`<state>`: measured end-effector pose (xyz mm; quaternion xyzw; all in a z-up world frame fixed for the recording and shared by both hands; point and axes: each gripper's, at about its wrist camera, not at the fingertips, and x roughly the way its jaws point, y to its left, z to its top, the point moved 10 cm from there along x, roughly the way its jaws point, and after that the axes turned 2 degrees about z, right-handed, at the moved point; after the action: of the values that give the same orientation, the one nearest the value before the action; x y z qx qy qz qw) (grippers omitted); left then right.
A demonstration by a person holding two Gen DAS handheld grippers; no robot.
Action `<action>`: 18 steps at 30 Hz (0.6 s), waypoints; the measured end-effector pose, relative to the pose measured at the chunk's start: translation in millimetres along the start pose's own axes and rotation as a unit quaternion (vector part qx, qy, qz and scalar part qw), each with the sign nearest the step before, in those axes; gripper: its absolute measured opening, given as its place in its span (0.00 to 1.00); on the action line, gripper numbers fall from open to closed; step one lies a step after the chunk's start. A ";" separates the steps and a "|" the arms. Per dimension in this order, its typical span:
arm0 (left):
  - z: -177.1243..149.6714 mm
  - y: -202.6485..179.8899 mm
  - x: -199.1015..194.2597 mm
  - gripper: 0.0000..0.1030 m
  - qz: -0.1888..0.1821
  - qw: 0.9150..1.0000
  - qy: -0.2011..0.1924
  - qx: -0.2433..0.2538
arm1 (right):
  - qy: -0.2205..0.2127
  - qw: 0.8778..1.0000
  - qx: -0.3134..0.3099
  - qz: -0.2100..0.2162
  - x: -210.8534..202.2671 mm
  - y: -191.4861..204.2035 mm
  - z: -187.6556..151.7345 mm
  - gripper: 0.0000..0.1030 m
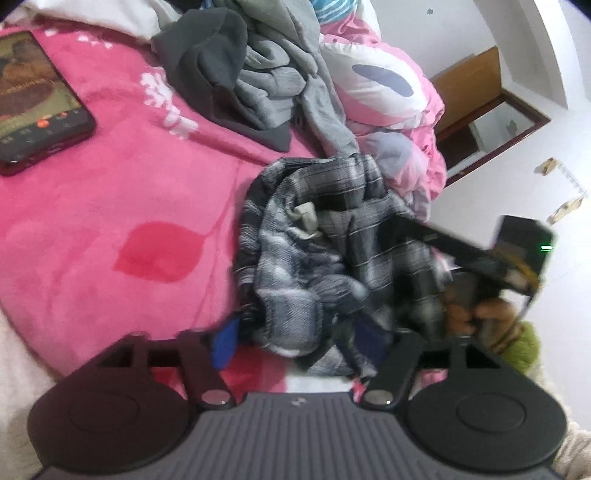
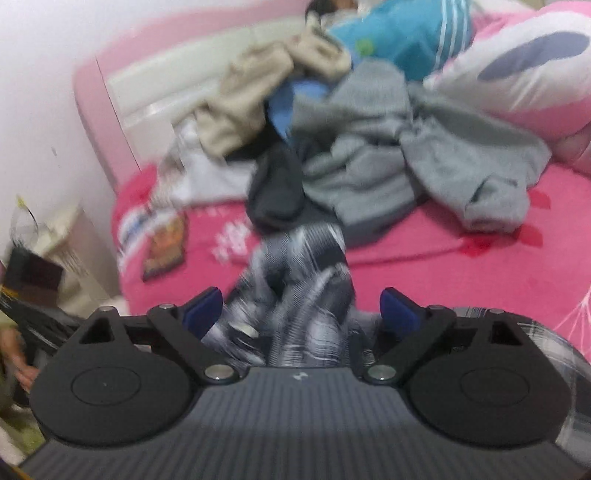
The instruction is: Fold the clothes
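A crumpled black-and-white plaid garment [image 1: 325, 251] lies on the pink blanket [image 1: 110, 206] at the bed's near edge. My left gripper [image 1: 295, 345] stands wide over its near end. The left blue pad [image 1: 223, 345] shows just beside the cloth, and the right pad is hidden under folds. In the right wrist view the same plaid garment [image 2: 299, 295], blurred, runs up between the spread blue pads [image 2: 203, 310] of my right gripper [image 2: 301, 310], which is open. A hand [image 1: 480, 310] holds that gripper at the garment's right side.
A phone [image 1: 37, 99] with a lit screen lies on the blanket at the far left. Behind the plaid garment is a heap of grey clothes [image 1: 258, 81] and a pink-and-white duvet [image 1: 384, 88]. Beige [image 2: 266, 85] and blue garments [image 2: 399, 33] sit by the headboard. A nightstand [image 2: 55, 240] stands left of the bed.
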<state>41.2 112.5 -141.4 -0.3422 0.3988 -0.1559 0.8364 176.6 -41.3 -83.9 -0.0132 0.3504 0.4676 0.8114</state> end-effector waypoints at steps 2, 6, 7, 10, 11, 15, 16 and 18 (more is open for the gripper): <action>3.4 -2.0 5.4 0.78 -0.003 1.000 -0.004 -0.007 | 0.029 1.000 0.001 -0.001 17.2 -3.7 -5.6 0.70; 8.4 -0.4 18.1 0.55 0.008 1.000 -0.009 -0.018 | 0.026 0.998 -0.050 -0.030 19.0 9.6 -1.3 0.09; 8.6 1.8 21.4 0.46 0.017 1.000 -0.008 -0.019 | 0.025 0.997 -0.064 -0.038 18.7 13.2 0.2 0.08; 8.3 7.4 24.2 0.33 0.018 1.000 -0.005 -0.026 | -0.018 0.989 -0.111 -0.097 -6.2 18.2 24.8 0.07; 8.9 7.2 22.6 0.31 0.015 1.000 -0.009 -0.026 | -0.034 0.981 -0.137 -0.129 -17.4 19.1 36.7 0.06; 18.0 -8.4 4.0 0.23 -0.020 0.998 -0.055 -0.004 | -0.081 0.934 -0.260 -0.231 -49.2 38.0 85.5 0.06; 22.5 -15.1 -5.5 0.22 -0.023 0.997 -0.074 0.014 | -0.091 0.920 -0.290 -0.249 -55.5 45.1 97.3 0.06; 31.7 -23.6 -25.8 0.22 -0.022 0.993 -0.108 0.040 | -0.101 0.894 -0.345 -0.269 -51.4 62.0 116.3 0.06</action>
<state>49.7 123.5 -96.3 -0.3324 0.2920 -0.1526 0.8837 177.4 -4.4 52.6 -0.3385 0.0667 0.3222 0.8815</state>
